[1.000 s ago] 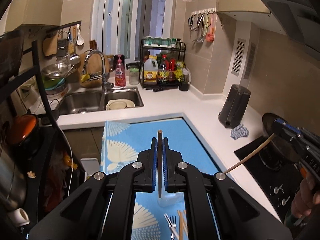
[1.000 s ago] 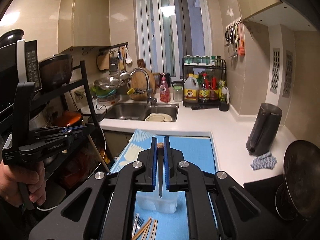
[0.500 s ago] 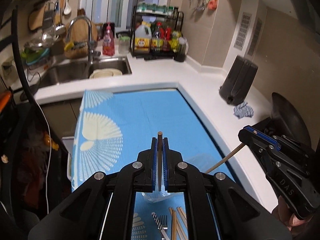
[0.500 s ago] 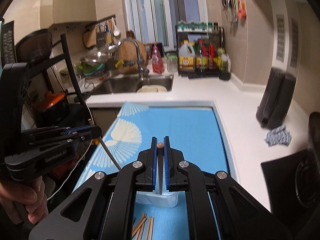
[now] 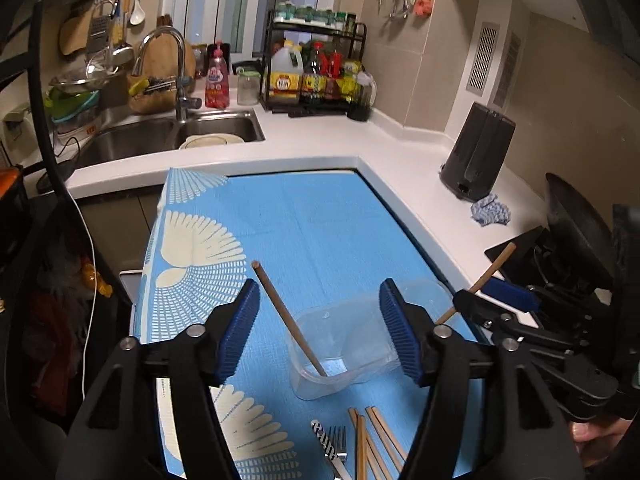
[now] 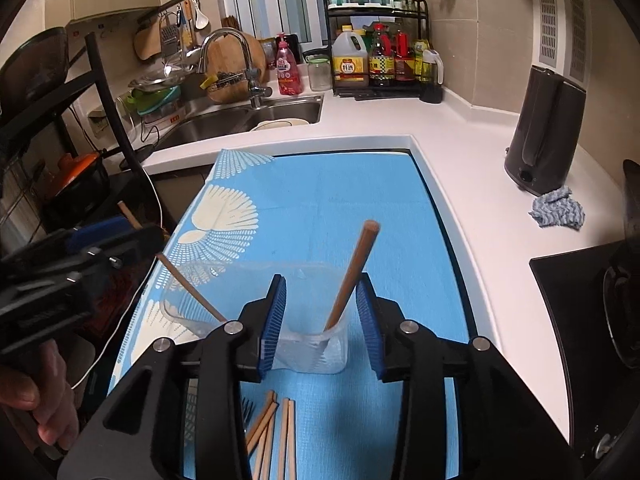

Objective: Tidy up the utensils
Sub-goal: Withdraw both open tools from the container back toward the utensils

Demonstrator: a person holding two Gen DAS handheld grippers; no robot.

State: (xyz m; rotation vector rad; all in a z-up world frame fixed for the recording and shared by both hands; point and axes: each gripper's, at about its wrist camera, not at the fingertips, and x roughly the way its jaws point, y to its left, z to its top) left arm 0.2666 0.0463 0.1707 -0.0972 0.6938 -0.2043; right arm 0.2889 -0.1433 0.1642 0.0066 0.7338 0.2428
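Both grippers, left (image 5: 320, 328) and right (image 6: 321, 320), are seen opening, a chopstick (image 5: 289, 320) freed in the cup (image 5: 340, 376). A fork (image 5: 334, 446) is shown plainly only leftward; a kettle (image 6: 548, 132) in both.

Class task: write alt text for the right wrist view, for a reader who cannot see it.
The right gripper, its fingers opening, releases a wooden chopstick that leans in a clear plastic container on a blue cloth. More chopsticks lie in front; the left gripper is alongside.
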